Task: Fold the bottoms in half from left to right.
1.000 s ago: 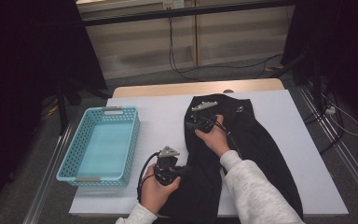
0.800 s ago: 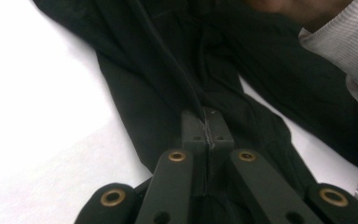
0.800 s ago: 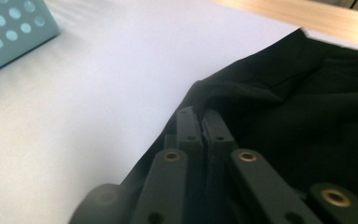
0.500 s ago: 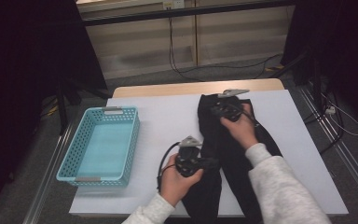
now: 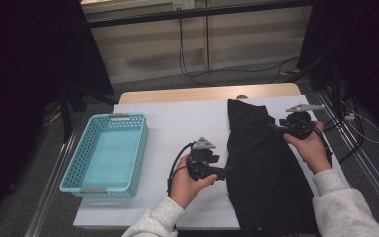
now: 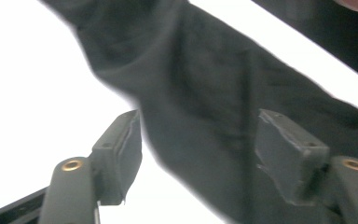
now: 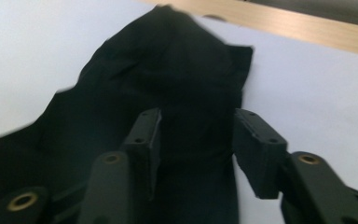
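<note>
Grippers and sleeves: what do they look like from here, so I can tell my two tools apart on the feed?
Both are black handheld tools. The left gripper has a grey three-cornered plate on top and a black cable looping off its side. The right gripper carries a similar grey plate and a black cable. Close up, each has two black block-shaped pads on arms with brass-coloured rivets. The person wears light grey sleeves.

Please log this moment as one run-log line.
scene: black garment flat on white table | left gripper: fingers just opened over garment edge | right gripper: fingers just opened, nothing gripped | turquoise basket: empty
</note>
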The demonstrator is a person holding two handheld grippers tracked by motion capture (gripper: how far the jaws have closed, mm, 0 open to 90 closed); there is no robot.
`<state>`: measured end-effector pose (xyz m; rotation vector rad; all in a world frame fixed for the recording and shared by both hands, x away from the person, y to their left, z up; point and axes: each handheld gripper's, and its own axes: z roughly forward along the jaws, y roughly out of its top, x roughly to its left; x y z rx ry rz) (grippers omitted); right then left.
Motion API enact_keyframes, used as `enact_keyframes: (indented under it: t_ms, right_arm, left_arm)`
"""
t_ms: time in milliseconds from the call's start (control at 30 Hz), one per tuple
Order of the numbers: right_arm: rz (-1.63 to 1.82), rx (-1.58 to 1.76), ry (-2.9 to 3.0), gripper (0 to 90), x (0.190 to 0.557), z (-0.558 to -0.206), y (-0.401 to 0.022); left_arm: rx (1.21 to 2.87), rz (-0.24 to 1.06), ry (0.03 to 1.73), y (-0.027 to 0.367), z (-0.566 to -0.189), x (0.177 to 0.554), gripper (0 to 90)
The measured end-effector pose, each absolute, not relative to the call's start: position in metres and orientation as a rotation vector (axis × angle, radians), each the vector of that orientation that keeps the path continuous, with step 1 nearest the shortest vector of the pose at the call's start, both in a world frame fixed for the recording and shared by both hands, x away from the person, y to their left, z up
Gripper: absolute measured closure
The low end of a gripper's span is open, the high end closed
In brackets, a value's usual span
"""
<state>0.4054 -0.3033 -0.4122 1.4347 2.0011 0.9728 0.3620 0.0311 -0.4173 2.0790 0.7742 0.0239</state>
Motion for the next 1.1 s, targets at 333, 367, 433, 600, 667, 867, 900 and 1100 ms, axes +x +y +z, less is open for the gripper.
enact_keyframes:
  t_ms: [333,367,433,600,667,867,900,1100]
  right_arm:
    - [0.978,1.363,2.035,35.8,0.363,-0.423,-0.283]
    - [0.983,1.37,2.033,35.7,0.361,-0.424,-0.283]
    - [0.971,1.362,2.031,35.5,0.354,-0.426,-0.283]
    - [1.009,1.385,2.008,35.5,0.337,-0.431,-0.288]
    - [1.001,1.396,2.024,35.5,0.332,-0.433,-0.29]
    - [0.996,1.397,2.049,37.8,0.32,-0.441,-0.291]
    - [0.988,1.4,2.052,37.8,0.319,-0.442,-0.291]
    - [0.974,1.397,2.072,40.5,0.307,-0.447,-0.29]
  left_arm:
    - [2.113,0.086,0.848,0.074,-0.435,0.371,21.5]
    - [2.118,0.09,0.847,0.077,-0.436,0.372,21.0]
    - [2.134,0.1,0.844,0.081,-0.437,0.372,20.5]
    - [2.141,0.12,0.856,0.087,-0.441,0.375,19.1]
    - [2.155,0.121,0.847,0.088,-0.441,0.376,18.7]
    - [2.155,0.134,0.848,0.089,-0.441,0.379,17.5]
    - [2.149,0.135,0.859,0.089,-0.441,0.379,17.0]
    - [2.166,0.135,0.856,0.091,-0.441,0.381,16.8]
